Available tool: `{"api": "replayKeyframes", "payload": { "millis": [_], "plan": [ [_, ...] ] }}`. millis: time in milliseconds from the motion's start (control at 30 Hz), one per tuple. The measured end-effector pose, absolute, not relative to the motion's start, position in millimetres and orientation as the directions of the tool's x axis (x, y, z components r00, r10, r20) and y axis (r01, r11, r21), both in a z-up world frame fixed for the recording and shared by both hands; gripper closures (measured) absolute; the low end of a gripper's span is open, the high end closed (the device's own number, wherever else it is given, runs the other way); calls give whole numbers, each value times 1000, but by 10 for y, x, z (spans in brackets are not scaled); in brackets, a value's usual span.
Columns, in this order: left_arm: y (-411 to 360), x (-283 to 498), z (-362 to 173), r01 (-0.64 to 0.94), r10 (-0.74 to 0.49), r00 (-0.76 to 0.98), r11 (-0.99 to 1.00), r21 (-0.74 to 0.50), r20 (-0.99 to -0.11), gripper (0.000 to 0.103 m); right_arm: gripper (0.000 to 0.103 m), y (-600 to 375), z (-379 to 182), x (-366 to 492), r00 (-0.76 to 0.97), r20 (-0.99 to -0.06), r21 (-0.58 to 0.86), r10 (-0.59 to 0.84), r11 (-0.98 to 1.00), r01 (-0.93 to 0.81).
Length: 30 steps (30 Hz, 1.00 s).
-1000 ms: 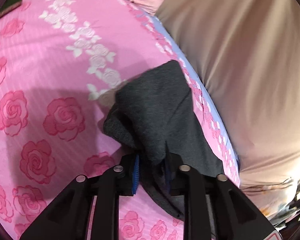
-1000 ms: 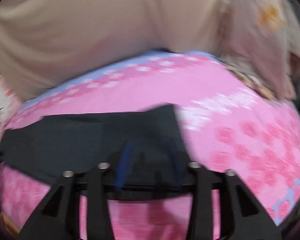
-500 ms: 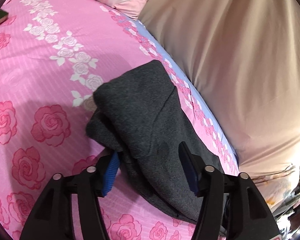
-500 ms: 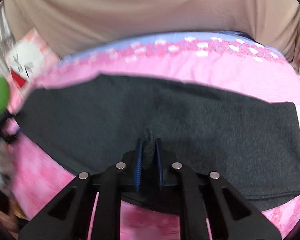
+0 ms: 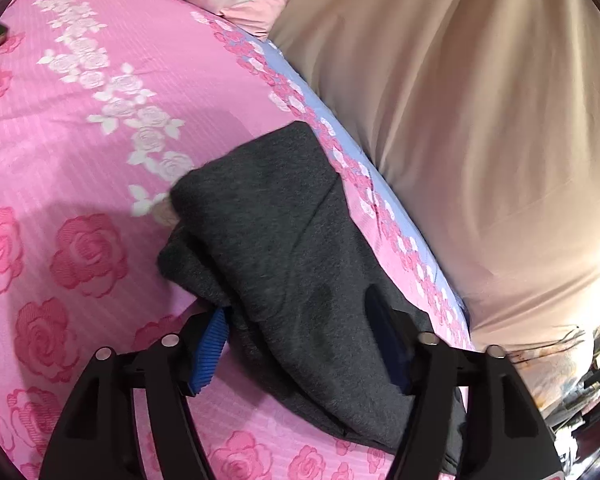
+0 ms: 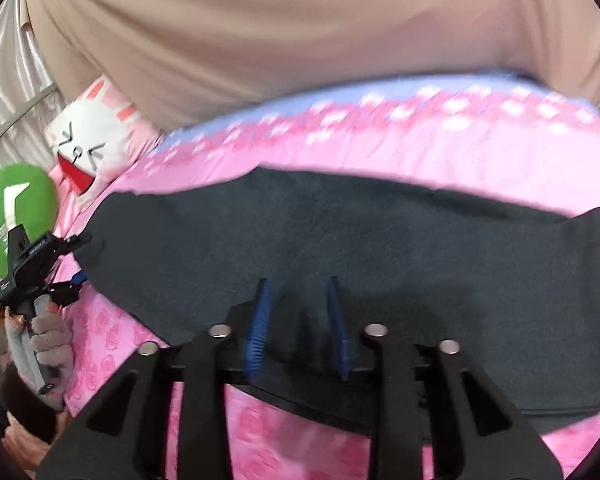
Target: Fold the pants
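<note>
Dark grey pants (image 6: 340,240) lie folded lengthwise in a long strip on a pink rose-print bed sheet (image 5: 80,140). In the left wrist view one end of the pants (image 5: 268,232) is bunched up between the open jaws of my left gripper (image 5: 296,332). The fabric rests between the blue pads without being pinched. My right gripper (image 6: 300,300) is open over the near edge of the pants at mid-length. The left gripper also shows at the far left of the right wrist view (image 6: 56,264), held by a gloved hand.
A beige curtain or bedcover (image 5: 460,120) runs along the far side of the bed. A white and pink cartoon pillow (image 6: 88,140) and a round green cushion (image 6: 16,208) lie at the head end. The sheet has a lilac border (image 6: 380,92).
Both grippers have let go of the pants. The left opened half a second ago and stays open. The right was shut on a fold half a second ago and is now open.
</note>
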<state>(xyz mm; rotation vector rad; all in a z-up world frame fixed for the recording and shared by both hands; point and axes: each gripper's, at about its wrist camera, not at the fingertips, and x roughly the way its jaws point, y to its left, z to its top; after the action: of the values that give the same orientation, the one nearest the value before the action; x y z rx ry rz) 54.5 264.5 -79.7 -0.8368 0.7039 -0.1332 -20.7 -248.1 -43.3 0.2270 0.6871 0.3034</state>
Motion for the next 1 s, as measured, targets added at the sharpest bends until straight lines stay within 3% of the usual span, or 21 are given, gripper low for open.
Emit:
{"api": "replayKeyframes", "payload": {
  "millis": [33,67,200,333,433,500,533,567,633,733,800,1000],
  "plan": [
    [2593,560,-724,-156,-348,771,709,-687,-534,87,63,-2600,-425,-281,744,-579,310,332,934,-176],
    [2537,556,-640,-144,-331,777,734,-663,-535,92,61,-2703,-431,-337,751,-577,320,321,935,-154],
    [2180,518,-138,-6,-377,805,766,-643,-457,94,57,-3125,-524,-396,771,-588,328,244,944,-49],
    [1360,404,493,214,-462,795,820,-531,-394,94,57,-3416,-578,-454,791,-570,373,223,928,7],
    [697,336,655,362,-568,720,798,-483,-399,93,56,-3574,-600,-486,803,-557,394,211,919,32],
    [304,317,584,424,-613,662,781,-458,-431,90,55,-3641,-633,-506,804,-558,400,206,915,44],
    [43,303,461,459,-633,620,772,-441,-463,82,55,-3674,-657,-516,801,-562,404,208,914,47],
    [-128,292,331,478,-648,583,762,-438,-491,67,55,-3703,-673,-531,799,-564,408,208,912,51],
    [-422,269,-25,504,-685,486,727,-466,-543,55,54,-3759,-713,-550,792,-573,418,213,907,58],
    [-526,248,-364,471,-677,431,732,-492,-596,50,51,-3806,-707,-586,785,-570,446,244,894,47],
    [-413,230,-415,448,-690,424,723,-526,-587,43,40,-3791,-683,-570,777,-560,474,287,881,16],
    [211,74,-185,378,-633,563,769,-516,-531,34,37,-3498,-723,-271,699,-528,591,481,800,-104]
  ]
}}
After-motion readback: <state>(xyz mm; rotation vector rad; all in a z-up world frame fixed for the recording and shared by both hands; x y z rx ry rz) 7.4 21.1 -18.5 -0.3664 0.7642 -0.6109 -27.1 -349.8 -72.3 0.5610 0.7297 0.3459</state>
